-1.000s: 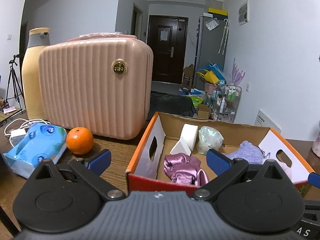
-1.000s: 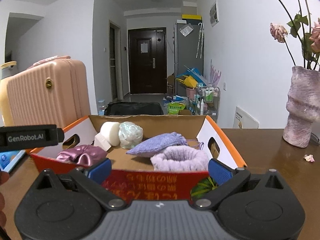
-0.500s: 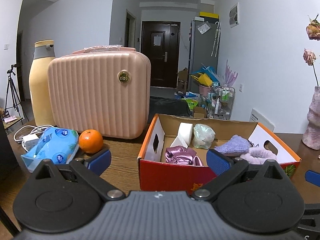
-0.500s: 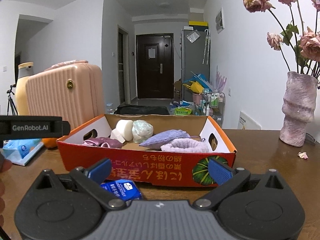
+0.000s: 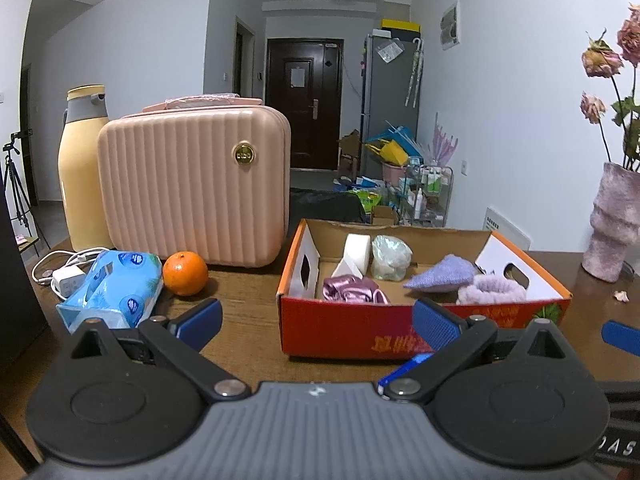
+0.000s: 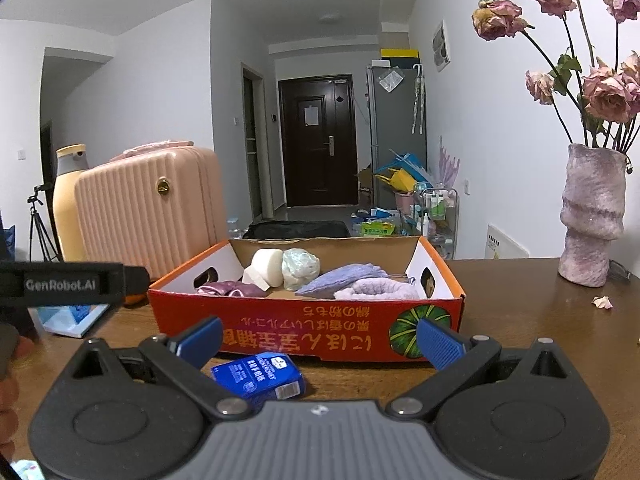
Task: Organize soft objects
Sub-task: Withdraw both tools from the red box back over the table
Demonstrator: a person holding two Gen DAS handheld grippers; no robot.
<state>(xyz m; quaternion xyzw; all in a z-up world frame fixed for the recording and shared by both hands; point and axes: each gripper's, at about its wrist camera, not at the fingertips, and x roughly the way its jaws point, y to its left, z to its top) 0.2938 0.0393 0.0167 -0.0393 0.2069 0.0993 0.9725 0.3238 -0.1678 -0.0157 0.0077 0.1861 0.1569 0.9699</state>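
An open red cardboard box [image 5: 360,328] [image 6: 304,328] stands on the wooden table. Inside lie a white sponge [image 5: 356,250] [image 6: 267,267], a pale green crumpled piece [image 5: 390,256] [image 6: 300,269], a shiny purple cloth [image 5: 352,290] [image 6: 230,290], a lavender knit cloth [image 5: 444,276] [image 6: 344,277] and a fluffy lilac band [image 5: 492,290] [image 6: 380,289]. A small blue tissue packet [image 6: 258,376] [image 5: 404,368] lies on the table in front of the box. My left gripper [image 5: 316,318] and my right gripper [image 6: 318,338] both stand open and empty, short of the box front.
A pink ribbed case [image 5: 192,188], a yellow bottle [image 5: 80,168], an orange [image 5: 185,279], a blue tissue pack [image 5: 112,288] and a white charger with cable [image 5: 64,270] stand left of the box. A purple vase [image 6: 592,216] with dried roses stands at the right.
Both grippers have drawn back from the box, so its red front and the blue tissue packet now show. Both stay open.
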